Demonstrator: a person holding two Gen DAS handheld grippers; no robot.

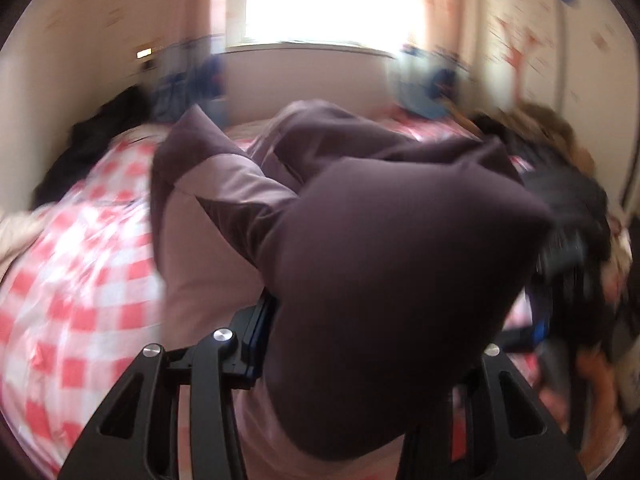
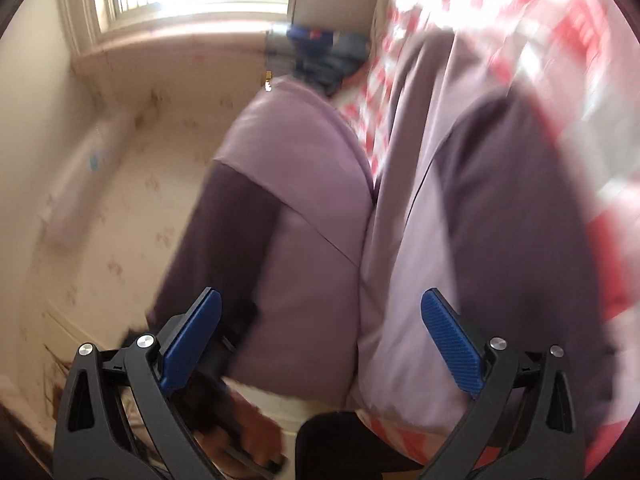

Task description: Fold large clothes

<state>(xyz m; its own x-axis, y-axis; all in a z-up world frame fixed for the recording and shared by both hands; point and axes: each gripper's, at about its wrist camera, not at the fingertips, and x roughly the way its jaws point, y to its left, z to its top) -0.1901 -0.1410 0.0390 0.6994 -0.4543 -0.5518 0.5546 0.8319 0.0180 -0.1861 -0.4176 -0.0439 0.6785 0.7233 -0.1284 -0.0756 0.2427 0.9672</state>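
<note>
A two-tone garment [image 1: 400, 220], dark purple with pale mauve panels, is lifted off the bed. My left gripper [image 1: 360, 320] is shut on a thick bunch of it, and the dark cloth drapes over the jaws and hides the right finger. Only the left pad [image 1: 260, 320] shows. In the right wrist view the same garment [image 2: 304, 200] hangs folded over itself. My right gripper [image 2: 320, 320] stands open in front of it, blue pads [image 2: 452, 344] wide apart and pressing on nothing. A blurred hand [image 2: 248, 416] shows at the lower left.
The bed carries a red-and-white checked sheet [image 1: 80, 260]. Dark clothes [image 1: 104, 128] lie at its far left and blue items [image 1: 200, 76] under the bright window [image 1: 332, 0]. A blurred black gripper [image 1: 560, 256] and a hand [image 1: 596, 380] are at the right. A papered wall [image 2: 100, 200] is close by.
</note>
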